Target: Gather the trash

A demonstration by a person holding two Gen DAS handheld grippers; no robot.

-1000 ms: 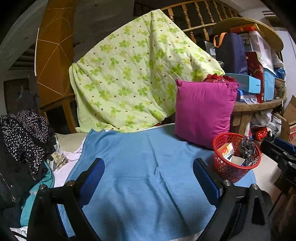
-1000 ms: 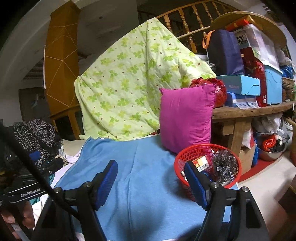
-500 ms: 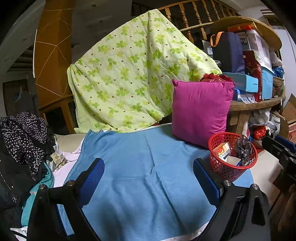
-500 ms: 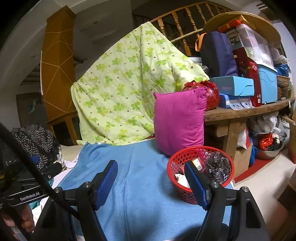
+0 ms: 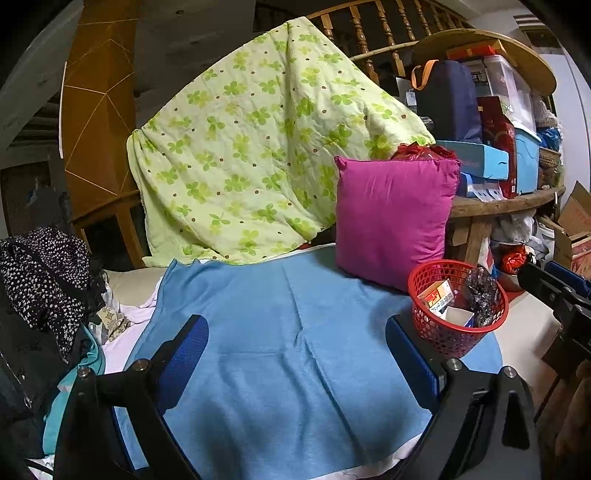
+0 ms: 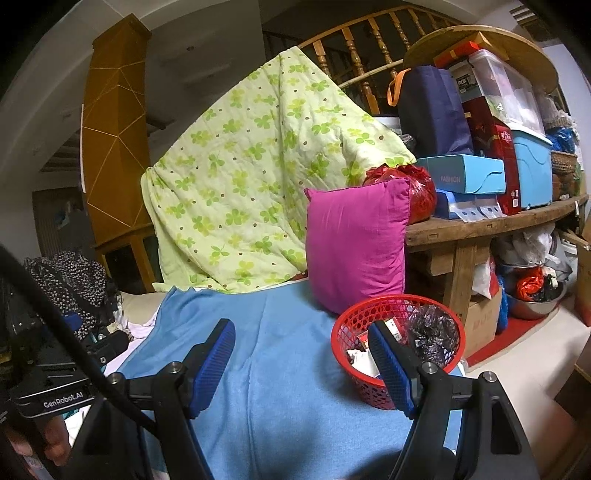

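Hardly anything has shifted: both grippers, left (image 5: 295, 354) and right (image 6: 301, 360), stay wide and empty; the red basket (image 6: 397, 354) by the right one already holds trash.

Cluttered home: ahead of my jaws, quilt (image 5: 258, 155) over stair railing (image 5: 373, 33), pillow (image 5: 391, 218), right of them box-piled wooden table (image 6: 491, 225).

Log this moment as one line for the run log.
left gripper: open, empty | right gripper: open, empty | red basket: holds trash, on blue cloth
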